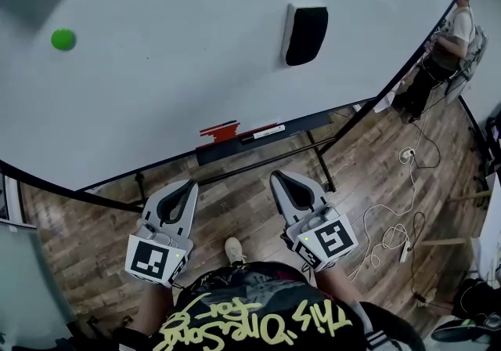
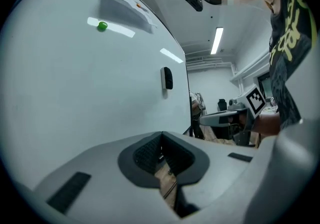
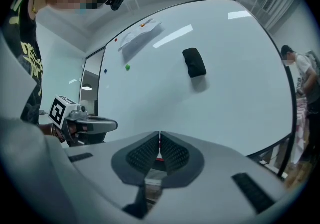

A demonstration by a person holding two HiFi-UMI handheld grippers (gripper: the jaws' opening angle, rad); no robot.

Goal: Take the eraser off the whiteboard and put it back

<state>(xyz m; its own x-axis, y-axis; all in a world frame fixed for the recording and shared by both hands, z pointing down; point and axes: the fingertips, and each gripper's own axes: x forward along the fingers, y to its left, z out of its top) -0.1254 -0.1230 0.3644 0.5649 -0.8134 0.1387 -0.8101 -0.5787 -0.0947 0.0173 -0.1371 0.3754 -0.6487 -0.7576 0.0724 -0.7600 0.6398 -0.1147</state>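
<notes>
eraser (image 1: pixel 305 34) on whiteboard (image 1: pixel 156 91), 12 o'clock of right gripper (image 1: pixel 279 179) | likely light, soft-faced; pinch its long sides | left gripper (image 1: pixel 188 186) and right: fingers together, empty

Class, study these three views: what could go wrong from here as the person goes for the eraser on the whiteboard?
1. The right claw is shut and empty; if it meets the eraser unopened, it may knock it off the whiteboard towards the tray.
2. White cables trail across the floor on the person's right; a sideways step could snag them.
</notes>
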